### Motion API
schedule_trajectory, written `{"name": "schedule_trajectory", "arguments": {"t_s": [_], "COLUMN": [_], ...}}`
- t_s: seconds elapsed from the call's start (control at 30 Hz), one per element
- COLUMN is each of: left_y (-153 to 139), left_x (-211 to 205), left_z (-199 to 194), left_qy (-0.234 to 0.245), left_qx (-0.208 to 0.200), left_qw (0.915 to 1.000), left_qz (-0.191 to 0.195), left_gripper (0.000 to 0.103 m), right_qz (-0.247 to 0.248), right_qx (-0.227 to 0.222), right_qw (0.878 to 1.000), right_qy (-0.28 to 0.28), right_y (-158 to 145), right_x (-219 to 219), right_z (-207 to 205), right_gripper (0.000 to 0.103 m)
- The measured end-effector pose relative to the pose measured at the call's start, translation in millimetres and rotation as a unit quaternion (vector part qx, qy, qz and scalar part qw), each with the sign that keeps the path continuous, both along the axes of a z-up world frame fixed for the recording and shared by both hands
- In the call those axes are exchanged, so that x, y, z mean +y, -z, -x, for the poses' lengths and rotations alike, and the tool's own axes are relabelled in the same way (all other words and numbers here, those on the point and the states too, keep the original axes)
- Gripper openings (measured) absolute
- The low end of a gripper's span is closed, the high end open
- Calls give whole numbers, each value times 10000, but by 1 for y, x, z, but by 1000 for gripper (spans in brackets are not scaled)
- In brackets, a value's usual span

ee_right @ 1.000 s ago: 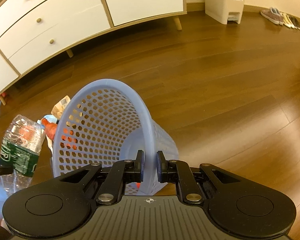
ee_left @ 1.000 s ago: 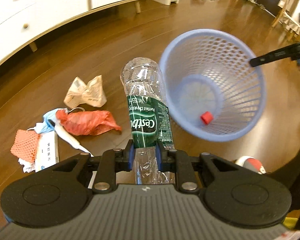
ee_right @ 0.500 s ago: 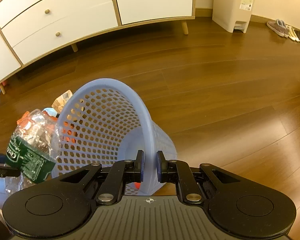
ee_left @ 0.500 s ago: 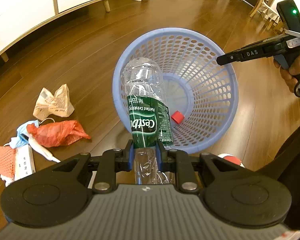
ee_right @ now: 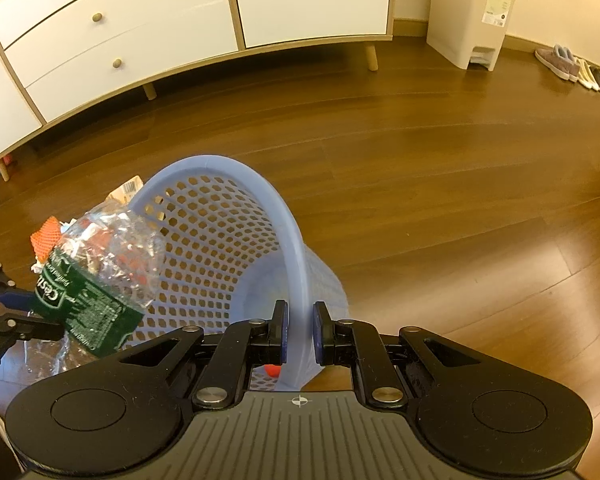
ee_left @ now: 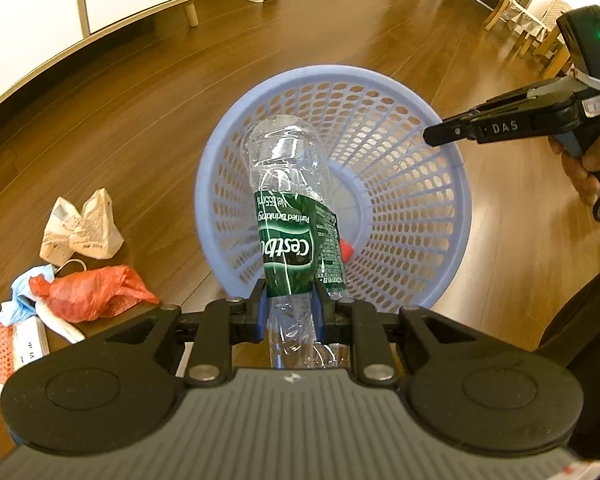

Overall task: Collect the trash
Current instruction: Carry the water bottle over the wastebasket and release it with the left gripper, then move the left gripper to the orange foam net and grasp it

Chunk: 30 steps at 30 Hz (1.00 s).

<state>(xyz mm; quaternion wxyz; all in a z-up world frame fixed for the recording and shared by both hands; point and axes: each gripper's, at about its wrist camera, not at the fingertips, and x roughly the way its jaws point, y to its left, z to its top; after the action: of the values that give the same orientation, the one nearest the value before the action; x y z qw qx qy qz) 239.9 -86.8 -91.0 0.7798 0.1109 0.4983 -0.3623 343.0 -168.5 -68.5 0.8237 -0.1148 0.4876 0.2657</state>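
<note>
Jaws clamped, the left gripper (ee_left: 289, 308) held the crushed bottle (ee_left: 290, 216) over the tilted basket (ee_left: 440, 184), whose rim the right gripper (ee_right: 299, 334) pinched; releasing it deeper inside looked the safest course.

Left wrist view: sits behind the left claw (ee_left: 289, 312), looks forward and down, close over the mouth of the blue basket (ee_left: 452, 168), wooden floor (ee_left: 148, 128) around. Right wrist view: sits behind the right claw (ee_right: 299, 334), at the basket's rim (ee_right: 288, 240), faces across the floor toward a white sideboard (ee_right: 140, 20). Both views share the basket, the crushed bottle (ee_left: 288, 216) and floor.
</note>
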Motion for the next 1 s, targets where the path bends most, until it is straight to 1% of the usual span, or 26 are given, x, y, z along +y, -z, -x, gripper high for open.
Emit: {"name": "schedule_trajectory", "arguments": {"t_s": [0.2, 0.37, 0.47, 0.5, 0.6, 0.77, 0.93, 1.0], "left_y": [4, 5, 0, -3, -7, -13, -13, -10], "left_x": [-11, -19, -20, -19, -15, 5, 44, 63], "left_z": [-5, -8, -10, -10, -11, -11, -18, -21], "left_qy": [76, 146, 120, 101, 24, -170, -658, -882], "left_qx": [-43, -176, -294, -336, -415, -634, -713, -794], "left_qw": [10000, 9997, 9995, 9994, 9991, 9977, 9946, 9915], "left_qz": [-36, -45, -19, 8, 2, -155, -376, -540], "left_gripper": [18, 19, 31, 33, 33, 35, 35, 37], "right_qz": [7, 36, 60, 65, 68, 44, 61, 128], "right_qx": [7, -2, -12, -11, 10, 87, 120, 97], "right_qw": [10000, 10000, 10000, 10000, 9999, 9997, 9997, 9997], "right_qy": [27, 21, 11, 14, 99, 210, 219, 174], "right_y": [1, 0, 1, 2, 3, 4, 3, 3], "right_x": [0, 2, 2, 2, -1, -8, -12, -11], "right_z": [1, 4, 3, 3, 1, -2, -2, -1], "right_gripper": [9, 9, 9, 9, 9, 9, 9, 9]}}
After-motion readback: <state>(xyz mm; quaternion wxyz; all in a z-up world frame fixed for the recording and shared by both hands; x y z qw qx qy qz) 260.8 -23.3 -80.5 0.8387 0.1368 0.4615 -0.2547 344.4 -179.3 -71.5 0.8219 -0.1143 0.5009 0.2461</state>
